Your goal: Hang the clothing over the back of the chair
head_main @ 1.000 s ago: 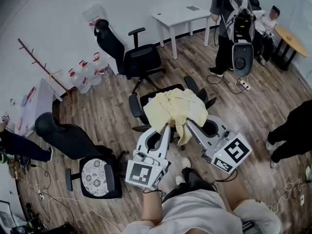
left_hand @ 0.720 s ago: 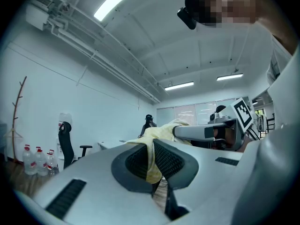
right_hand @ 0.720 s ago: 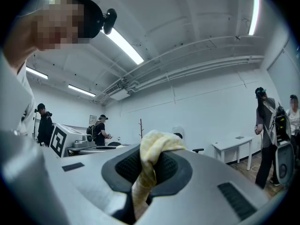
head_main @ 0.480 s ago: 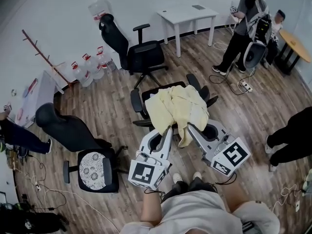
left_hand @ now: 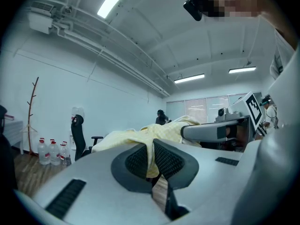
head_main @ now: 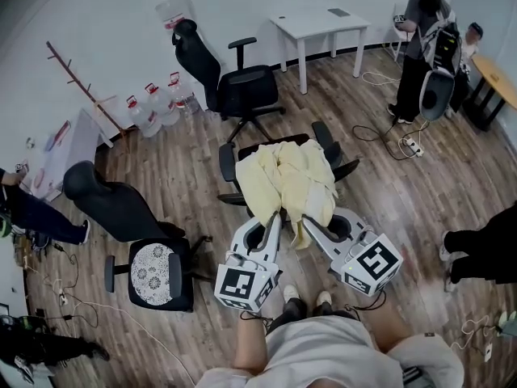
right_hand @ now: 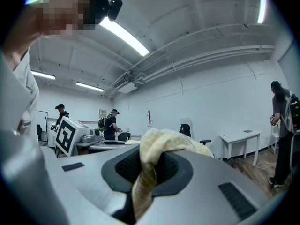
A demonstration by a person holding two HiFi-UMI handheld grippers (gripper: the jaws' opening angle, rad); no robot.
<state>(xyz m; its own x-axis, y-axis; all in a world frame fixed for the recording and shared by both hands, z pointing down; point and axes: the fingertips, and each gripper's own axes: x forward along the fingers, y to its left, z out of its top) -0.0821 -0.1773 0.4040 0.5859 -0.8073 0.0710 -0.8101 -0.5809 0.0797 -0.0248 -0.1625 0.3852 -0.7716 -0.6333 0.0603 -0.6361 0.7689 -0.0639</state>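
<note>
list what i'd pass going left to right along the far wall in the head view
coat rack → water jugs → black office chair → white table → standing person → round wooden table

bright ceiling strips, fisheye-warped edges

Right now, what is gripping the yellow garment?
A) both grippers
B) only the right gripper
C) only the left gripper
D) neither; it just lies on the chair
A: each gripper view shows the yellow garment pinched between closed jaws, in the left gripper and in the right gripper alike.
</note>
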